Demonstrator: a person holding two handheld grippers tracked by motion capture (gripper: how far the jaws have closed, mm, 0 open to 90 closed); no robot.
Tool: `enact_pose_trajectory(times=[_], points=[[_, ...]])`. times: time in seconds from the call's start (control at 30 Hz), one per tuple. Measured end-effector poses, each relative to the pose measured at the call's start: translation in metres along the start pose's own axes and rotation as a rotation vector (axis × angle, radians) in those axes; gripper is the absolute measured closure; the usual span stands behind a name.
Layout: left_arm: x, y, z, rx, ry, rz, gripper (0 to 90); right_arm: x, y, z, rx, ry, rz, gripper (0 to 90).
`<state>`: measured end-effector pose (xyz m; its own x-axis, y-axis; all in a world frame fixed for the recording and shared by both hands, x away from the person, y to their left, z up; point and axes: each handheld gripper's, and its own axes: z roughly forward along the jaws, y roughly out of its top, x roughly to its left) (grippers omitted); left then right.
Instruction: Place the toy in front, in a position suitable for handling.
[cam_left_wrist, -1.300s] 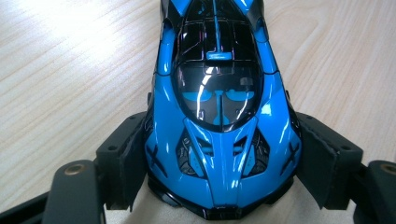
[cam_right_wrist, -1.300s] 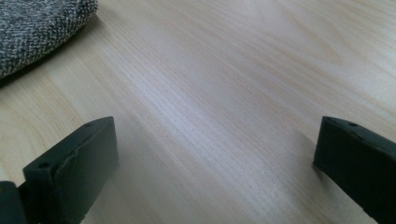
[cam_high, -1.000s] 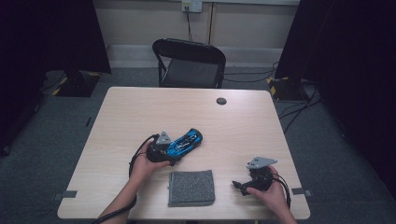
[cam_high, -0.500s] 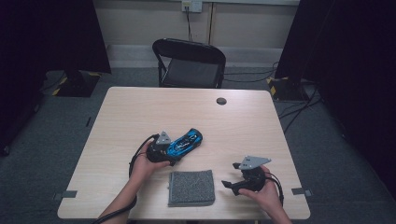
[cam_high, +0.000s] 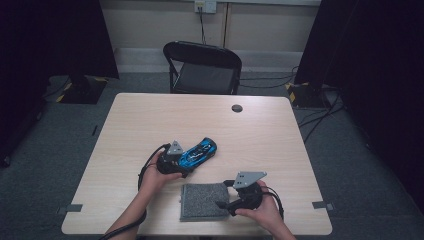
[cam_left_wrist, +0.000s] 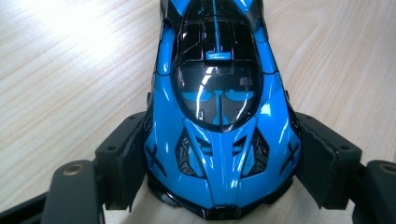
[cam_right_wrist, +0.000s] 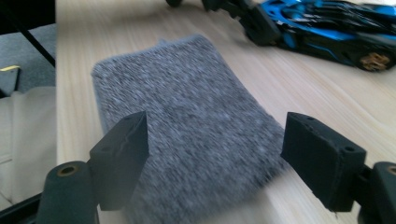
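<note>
A blue and black toy car rests on the pale wooden table left of the middle. My left gripper is shut on one end of the car, a pad pressed to each flank. A grey felt cloth lies flat near the front edge. My right gripper points left at the cloth's right edge. Its jaws have just been closing, but they stand open in the right gripper view. The cloth's near edge lies between the pads, which do not press on it.
A black folding chair stands beyond the table's far edge. A small black disc sits on the far part of the table. Cables trail over the grey floor at the right. Dark curtains flank both sides.
My right gripper has moved left from the table's front right toward the cloth, and its jaws have narrowed. The left gripper and the car have stayed put.
</note>
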<state>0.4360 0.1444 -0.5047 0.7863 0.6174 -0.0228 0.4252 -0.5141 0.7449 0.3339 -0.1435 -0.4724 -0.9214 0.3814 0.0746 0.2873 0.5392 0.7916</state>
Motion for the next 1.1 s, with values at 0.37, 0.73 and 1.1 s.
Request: enact_pose_trajectory(times=[0.37,0.73,1.1], points=[[0.0,0.0,0.0,0.0,0.0,0.0,25.3,0.009,-0.002,0.018,-0.007,0.06,-0.012,28.9],[0.0,0.0,0.0,0.0,0.0,0.0,25.3,0.01,-0.009,0.031,0.069,0.013,-0.05,31.4],[0.0,0.0,0.0,0.0,-0.001,0.0,25.3,0.018,-0.004,0.031,0.118,-0.049,-0.031,41.5]])
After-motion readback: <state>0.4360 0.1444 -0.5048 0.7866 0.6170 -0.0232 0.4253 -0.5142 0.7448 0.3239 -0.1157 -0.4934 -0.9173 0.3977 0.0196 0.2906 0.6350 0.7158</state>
